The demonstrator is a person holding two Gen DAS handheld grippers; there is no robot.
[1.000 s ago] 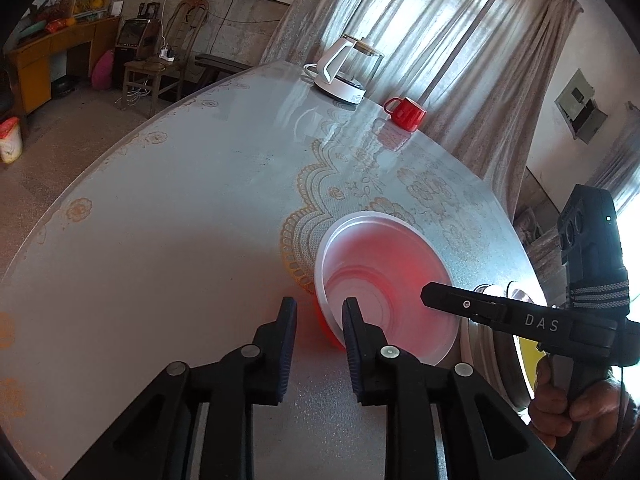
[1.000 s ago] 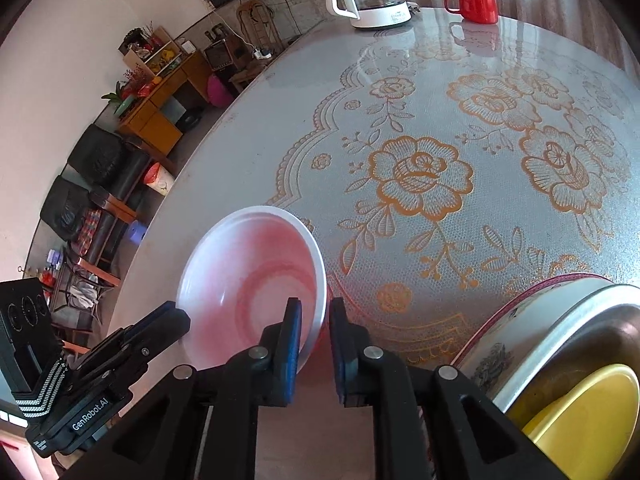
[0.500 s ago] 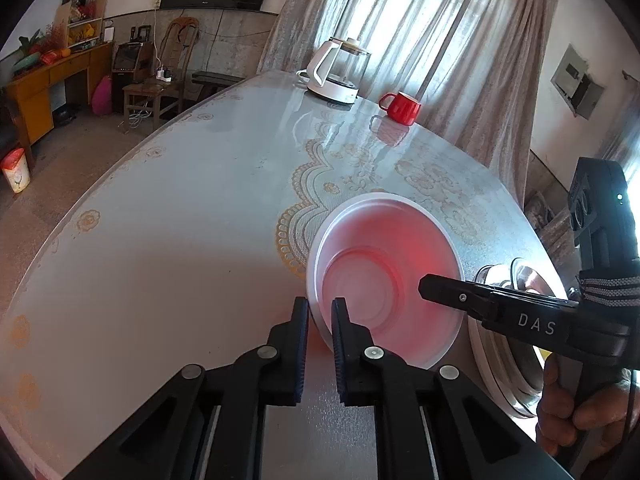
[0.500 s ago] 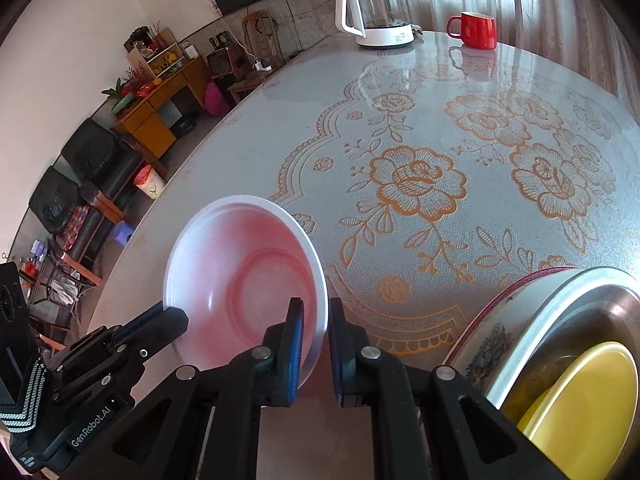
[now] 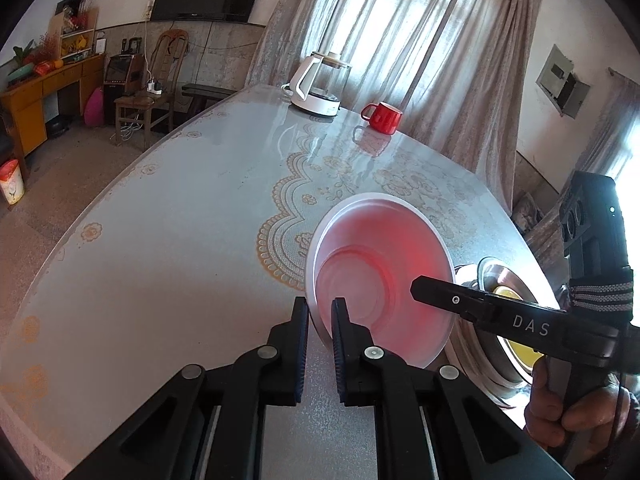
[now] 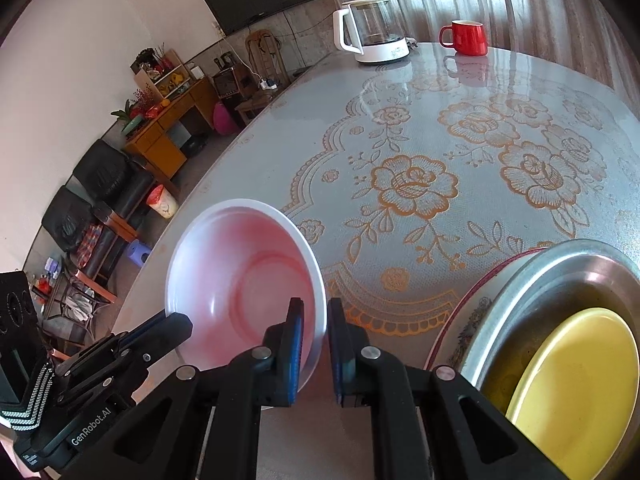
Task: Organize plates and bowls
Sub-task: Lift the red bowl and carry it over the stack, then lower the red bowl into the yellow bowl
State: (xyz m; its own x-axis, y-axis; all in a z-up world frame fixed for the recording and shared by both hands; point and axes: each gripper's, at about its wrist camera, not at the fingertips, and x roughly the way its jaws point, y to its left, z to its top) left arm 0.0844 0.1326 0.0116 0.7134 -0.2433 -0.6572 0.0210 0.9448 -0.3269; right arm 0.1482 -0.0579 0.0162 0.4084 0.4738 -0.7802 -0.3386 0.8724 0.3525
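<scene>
A pink bowl with a white rim is held tilted above the table. My left gripper is shut on its near rim. My right gripper is shut on the opposite rim of the same bowl. To the right lies a stack: a floral-rimmed plate, a steel dish and a yellow plate inside it. The stack also shows in the left wrist view, partly hidden by my right gripper.
A round table with a lace-pattern cover carries a white kettle and a red mug at the far side. The table's left edge drops to the floor, with chairs and cabinets beyond.
My left gripper closed on the bowl's rim. Both grippers have lifted the bowl off the table and tilted it.
</scene>
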